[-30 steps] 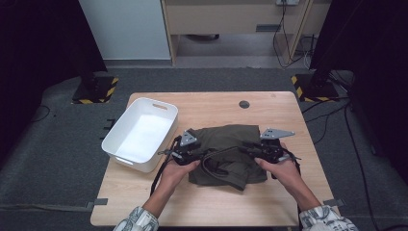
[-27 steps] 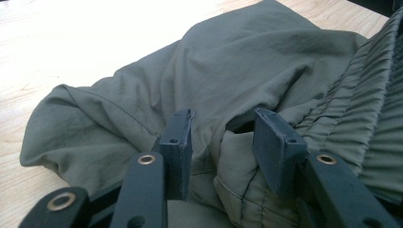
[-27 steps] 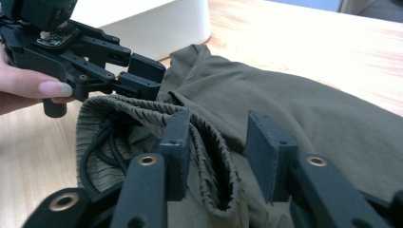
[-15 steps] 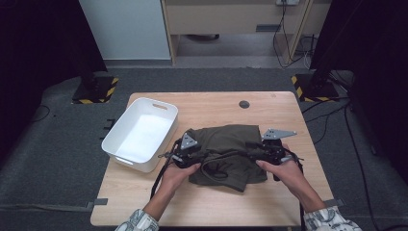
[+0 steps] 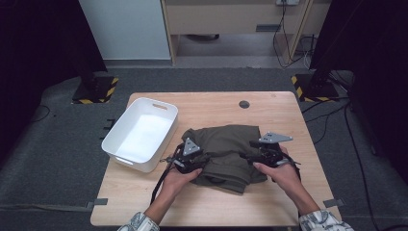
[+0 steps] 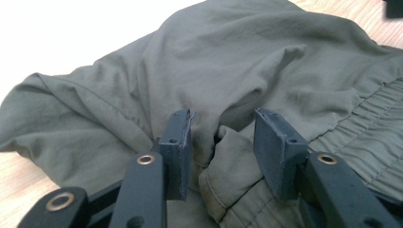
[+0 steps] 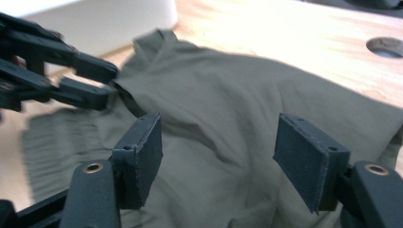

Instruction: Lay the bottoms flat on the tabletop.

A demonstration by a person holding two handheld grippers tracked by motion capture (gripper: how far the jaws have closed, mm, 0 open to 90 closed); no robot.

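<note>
Two hands reach in from the near edge of the table (image 5: 288, 103), each holding a gripper low over the olive garment (image 5: 226, 142) that lies folded near the middle of the wooden top, right of the white bin (image 5: 163, 113). In the high view the left gripper (image 5: 195, 163) sits at the garment's left edge and the right gripper (image 5: 250, 156) at its right edge, the two pointing toward each other with forearms angled inward. The left gripper view shows its black jaws part-way apart with a bunched fold and a stitched hem of the cloth (image 6: 228, 61) pinched up between the pads; the left pad touches the fabric, but whether both pads press it I cannot tell. The same view shows a ribbed, elastic waistband at the right. The right gripper's (image 7: 216, 161) jaws have just been opening and stand wide, hovering above smooth, thin, softly creased cloth (image 7: 237, 109) without gripping it. Its view also takes in the left gripper's jaws (image 7: 95, 80) at the far edge, the bin's glossy wall and a round hole (image 7: 387, 47) in the tabletop.
</note>
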